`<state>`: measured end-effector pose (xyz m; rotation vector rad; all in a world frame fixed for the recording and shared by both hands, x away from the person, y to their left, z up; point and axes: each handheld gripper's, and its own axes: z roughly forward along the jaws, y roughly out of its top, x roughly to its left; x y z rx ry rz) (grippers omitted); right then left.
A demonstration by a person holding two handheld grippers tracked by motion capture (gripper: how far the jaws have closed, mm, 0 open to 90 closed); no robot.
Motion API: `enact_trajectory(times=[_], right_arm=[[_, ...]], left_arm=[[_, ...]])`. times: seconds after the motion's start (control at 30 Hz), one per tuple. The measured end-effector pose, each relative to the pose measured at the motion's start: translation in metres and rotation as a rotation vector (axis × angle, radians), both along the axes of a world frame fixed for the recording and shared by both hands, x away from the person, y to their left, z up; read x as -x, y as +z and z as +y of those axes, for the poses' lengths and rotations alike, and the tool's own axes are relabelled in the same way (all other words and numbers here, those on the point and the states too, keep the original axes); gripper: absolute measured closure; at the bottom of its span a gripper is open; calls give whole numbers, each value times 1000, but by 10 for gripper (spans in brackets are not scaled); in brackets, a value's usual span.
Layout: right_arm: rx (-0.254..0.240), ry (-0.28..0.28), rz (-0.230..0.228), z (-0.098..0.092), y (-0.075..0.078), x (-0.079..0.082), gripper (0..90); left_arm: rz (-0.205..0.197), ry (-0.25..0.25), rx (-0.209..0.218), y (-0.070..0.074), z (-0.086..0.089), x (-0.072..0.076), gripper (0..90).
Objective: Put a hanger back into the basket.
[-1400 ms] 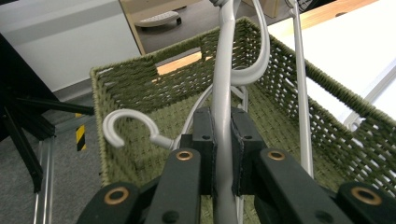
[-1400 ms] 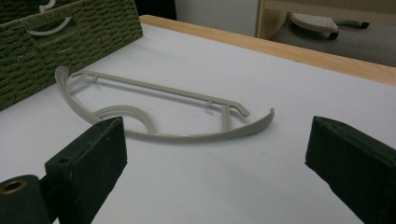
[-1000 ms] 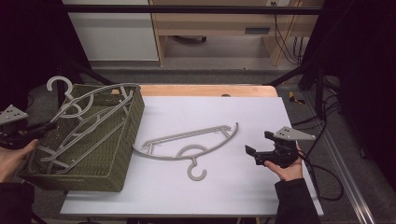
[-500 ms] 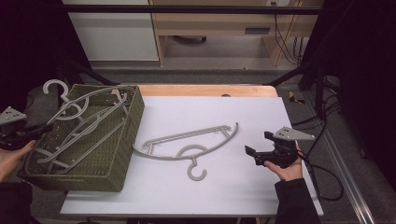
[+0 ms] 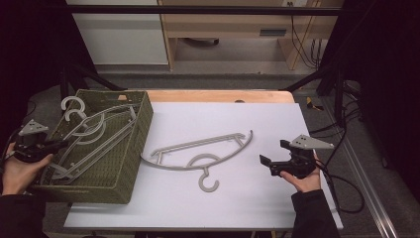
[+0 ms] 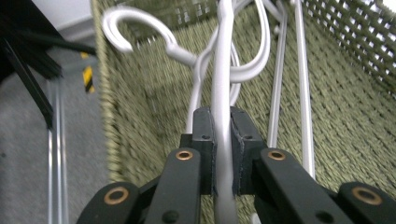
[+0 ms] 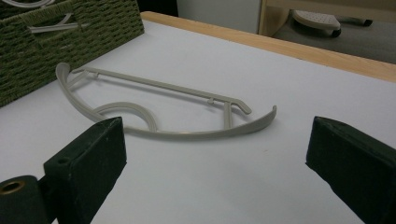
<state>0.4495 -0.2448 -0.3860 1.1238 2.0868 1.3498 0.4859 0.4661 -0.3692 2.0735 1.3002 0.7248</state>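
the left gripper (image 5: 58, 145) sits at the near left rim of the woven green basket (image 5: 136, 130), its jaws clamped on the arm of a white hanger (image 6: 223, 93), which runs up between the pads in the left gripper view. that hanger lies tilted inside the basket with its hook (image 5: 72, 104) poking over the far left rim, and at least one more white hanger (image 5: 94, 130) is tangled beside it on the basket floor; how many there are in all cannot be told. the basket stands at the left edge of the white table top (image 5: 247, 208), its right wall just beside the tip of a grey hanger (image 5: 198, 155) that lies flat in the middle of the table, hook toward the near edge. the right gripper (image 5: 271, 154) hovers near the right edge, jaws wide apart and holding nothing, pointed at the grey hanger with a bare strip of table between them. a wooden strip (image 5: 218, 96) borders the far edge.
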Motion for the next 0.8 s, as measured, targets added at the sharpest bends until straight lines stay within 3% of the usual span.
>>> enact_trajectory(times=[0.03, 0.07, 0.1, 0.23, 0.4, 0.63, 0.8], right_arm=[[0, 0, 0, 0, 0, 0, 52], [0, 1, 0, 0, 0, 0, 52], [0, 1, 1, 0, 0, 0, 52], [-1, -1, 1, 1, 0, 0, 51], [-2, 1, 2, 1, 0, 0, 51], [-4, -1, 0, 0, 1, 1, 50], [-8, -3, -6, -1, 1, 1, 50]], left_arm=[[12, 9, 2, -2, -1, -1, 820], [51, 9, -28, -5, -5, -5, 818], [51, 9, -28, -5, -5, -5, 817], [118, 21, -93, -13, -12, -12, 811], [136, 29, -103, -17, -15, -15, 798], [68, 39, -53, -3, -10, -7, 748], [-22, 28, 20, 11, -16, 1, 630]])
